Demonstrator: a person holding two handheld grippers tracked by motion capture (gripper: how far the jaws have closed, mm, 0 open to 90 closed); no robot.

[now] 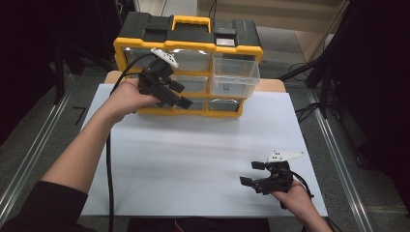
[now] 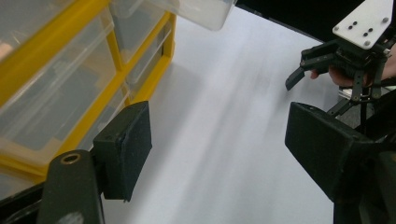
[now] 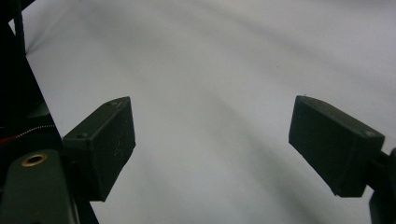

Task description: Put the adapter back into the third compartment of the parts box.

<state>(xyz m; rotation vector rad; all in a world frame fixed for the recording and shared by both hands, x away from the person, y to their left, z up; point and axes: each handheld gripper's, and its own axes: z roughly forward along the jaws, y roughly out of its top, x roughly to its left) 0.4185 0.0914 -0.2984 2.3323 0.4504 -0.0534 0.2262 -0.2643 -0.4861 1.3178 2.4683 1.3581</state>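
My left gripper (image 1: pixel 175 94) hangs wide open, empty, beside the yellow-and-black plastic drawer cabinet (image 1: pixel 188 63) at 12 o'clock. Its clear top-right drawer (image 1: pixel 235 76) juts out; I might clip it. Right gripper (image 1: pixel 253 173) idles open at 5 o'clock.

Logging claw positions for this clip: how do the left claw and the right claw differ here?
The left claw is raised against the front of the yellow drawer organizer; the right claw sits low over the white table, far from it. The left points right, the right points left. Both are open and hold nothing.
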